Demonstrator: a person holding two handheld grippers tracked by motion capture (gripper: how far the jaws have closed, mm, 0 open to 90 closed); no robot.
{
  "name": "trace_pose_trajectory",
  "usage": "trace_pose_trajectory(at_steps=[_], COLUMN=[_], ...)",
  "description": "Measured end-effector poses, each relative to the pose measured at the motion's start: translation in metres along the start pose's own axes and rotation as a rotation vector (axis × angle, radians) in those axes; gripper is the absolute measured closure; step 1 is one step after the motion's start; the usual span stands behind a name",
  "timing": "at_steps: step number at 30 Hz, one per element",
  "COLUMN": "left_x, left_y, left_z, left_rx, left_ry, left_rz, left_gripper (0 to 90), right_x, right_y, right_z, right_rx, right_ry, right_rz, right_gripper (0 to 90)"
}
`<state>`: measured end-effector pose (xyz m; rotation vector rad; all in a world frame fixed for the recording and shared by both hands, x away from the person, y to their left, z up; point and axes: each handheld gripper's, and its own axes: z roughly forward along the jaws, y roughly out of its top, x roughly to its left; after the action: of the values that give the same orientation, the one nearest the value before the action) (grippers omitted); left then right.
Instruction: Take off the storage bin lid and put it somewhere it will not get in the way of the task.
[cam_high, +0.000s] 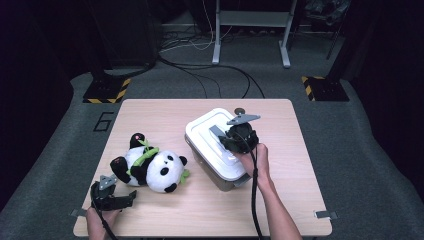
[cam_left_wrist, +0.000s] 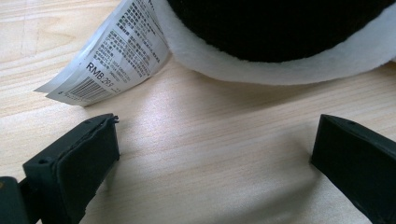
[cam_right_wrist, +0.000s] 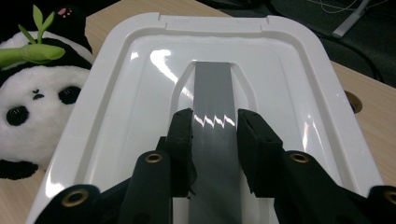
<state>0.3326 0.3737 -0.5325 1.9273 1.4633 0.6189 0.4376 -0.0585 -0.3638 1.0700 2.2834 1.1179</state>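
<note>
Right gripper view looks down the right gripper (cam_right_wrist: 215, 126), whose two black jaws press on either side of the grey handle (cam_right_wrist: 213, 93) set in the middle of the white lid (cam_right_wrist: 289, 93); the grip is closed on that handle. The handle is a flat strip whose long axis runs straight away from the jaws along the lid's length. In the high view the right hand (cam_high: 254, 156) reaches in from the near edge, forearm angled toward the table's middle, the gripper tipped down onto the white storage box (cam_high: 216, 146), which sits right of centre on the wooden table (cam_high: 280, 200) with its long axis running diagonally from far left to near right.

The left gripper (cam_high: 120, 201) lies low at the near left corner, held by the left hand (cam_high: 100, 218), jaws spread wide with only bare table between them. Just beyond it lies the plush panda (cam_high: 150, 166) on its side. Its sewn-in tag (cam_left_wrist: 112, 56) carries a barcode and "RMB"; the finer print is unreadable. A "6" (cam_high: 103, 121) is marked on the floor.
</note>
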Motion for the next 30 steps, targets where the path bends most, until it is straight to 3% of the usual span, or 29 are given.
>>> trace_pose_trajectory(at_steps=[14, 30], left_x=[0.000, 0.000], left_y=[0.000, 0.000], left_z=[0.000, 0.000], left_rx=[0.000, 0.000], left_ry=[0.000, 0.000], left_rz=[0.000, 0.000], left_gripper=[0.1, 0.0], right_x=[-0.017, -0.045], right_y=[-0.001, -0.014], right_z=[-0.026, -0.051], right_rx=[-0.042, -0.060], right_ry=[-0.049, -0.113], right_rz=[0.016, 0.072], right_gripper=[66.9, 66.9])
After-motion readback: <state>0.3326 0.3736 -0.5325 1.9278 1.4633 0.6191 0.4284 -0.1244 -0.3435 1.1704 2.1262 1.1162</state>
